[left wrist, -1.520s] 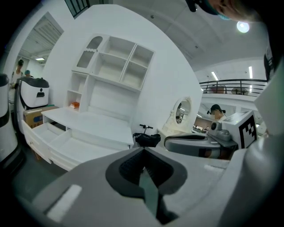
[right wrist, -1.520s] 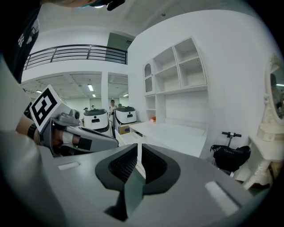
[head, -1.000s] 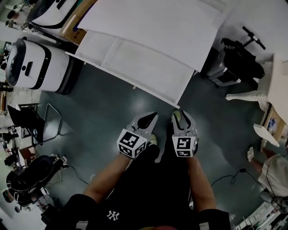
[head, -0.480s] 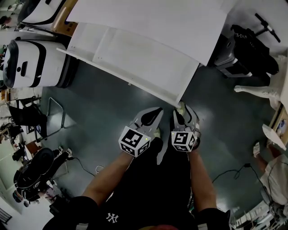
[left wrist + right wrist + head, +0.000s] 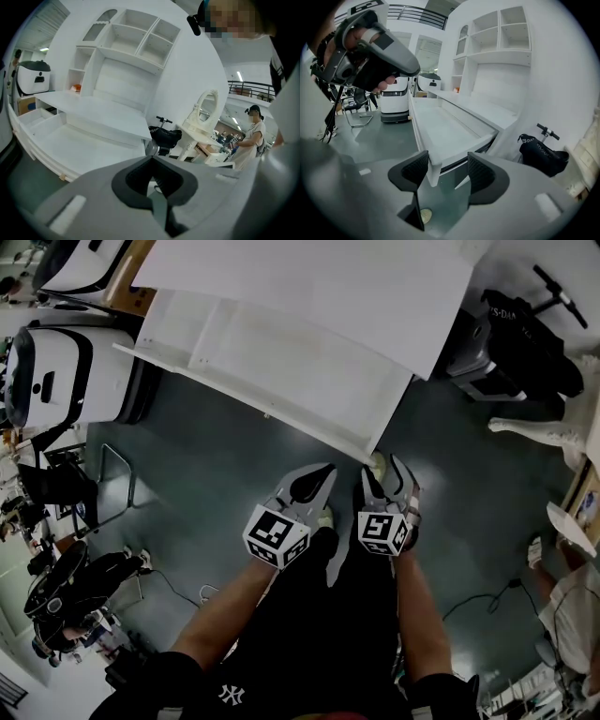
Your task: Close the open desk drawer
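Editor: Drawer location for the caption?

Photographer: White desk drawer [image 5: 246, 404] stands pulled well out from under the desktop [image 5: 319, 287], toward the person; its front panel runs as one long line from upper left to lower right in the head view; its near end corner sits just ahead of the right gripper [image 5: 386, 466].

Editor: Gripper states?

Photographer: Right gripper's jaws stand apart with nothing clamped; its own view frames that drawer corner [image 5: 432, 164] between the two pads, though contact cannot be confirmed; left gripper [image 5: 324, 473] has its jaws pressed together on nothing, and hangs just beside the right one, a little off the panel.

Editor: What does the next move hinge on?

Photographer: Drawer lies ahead and to the left of both grippers; the right one is nearer, but faces only the end corner; a shove there would likely skew so long a drawer; on this evidence, a push square to the panel, nearer its middle, toward the desk, would close it; that step looks not yet begun.
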Tool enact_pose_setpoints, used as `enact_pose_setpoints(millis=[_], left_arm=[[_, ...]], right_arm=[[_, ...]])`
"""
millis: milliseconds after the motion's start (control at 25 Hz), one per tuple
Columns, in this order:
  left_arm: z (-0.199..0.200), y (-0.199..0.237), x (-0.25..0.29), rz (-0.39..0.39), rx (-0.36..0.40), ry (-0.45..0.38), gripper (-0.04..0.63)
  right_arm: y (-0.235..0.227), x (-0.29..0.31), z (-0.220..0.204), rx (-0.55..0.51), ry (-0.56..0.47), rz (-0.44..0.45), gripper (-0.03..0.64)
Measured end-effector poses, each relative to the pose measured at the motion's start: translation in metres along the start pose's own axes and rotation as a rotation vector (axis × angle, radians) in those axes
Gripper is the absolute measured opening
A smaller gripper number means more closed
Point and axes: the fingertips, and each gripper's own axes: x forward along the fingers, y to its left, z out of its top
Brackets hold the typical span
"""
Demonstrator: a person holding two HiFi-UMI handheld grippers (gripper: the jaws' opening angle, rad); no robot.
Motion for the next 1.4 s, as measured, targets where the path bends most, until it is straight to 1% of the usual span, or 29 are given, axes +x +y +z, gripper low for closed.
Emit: enact_pose_setpoints(millis=[240, 520, 680, 1080, 1400], left_arm=[[0.008, -0.004, 0.015, -0.014, 0.001, -0.008, 0.0], [0.021, -0.003, 0.031, -0.01, -0.01, -0.024, 0.0], [0.027, -0.004, 0.045, -0.007, -0.012, -0.028, 0.0], [0.046, 0.002, 0.068, 0.016, -0.018, -0.031, 0.0], [0.055, 0.006, 0.088, 0.03, -0.021, -0.033, 0.0]], right_arm=[[-0.022, 0.01, 0.005, 0.006, 0.005, -0.023, 0.308], [-0.04, 0.021, 0.011, -0.012, 0.0, -0.033, 0.313], [-0.055, 0.028, 0.014, -0.004, -0.003, -0.045, 0.33], [-0.09, 0.049, 0.025, 0.006, -0.006, -0.057, 0.328], [-0.114, 0.064, 0.031, 0.033, -0.014, -0.074, 0.327]])
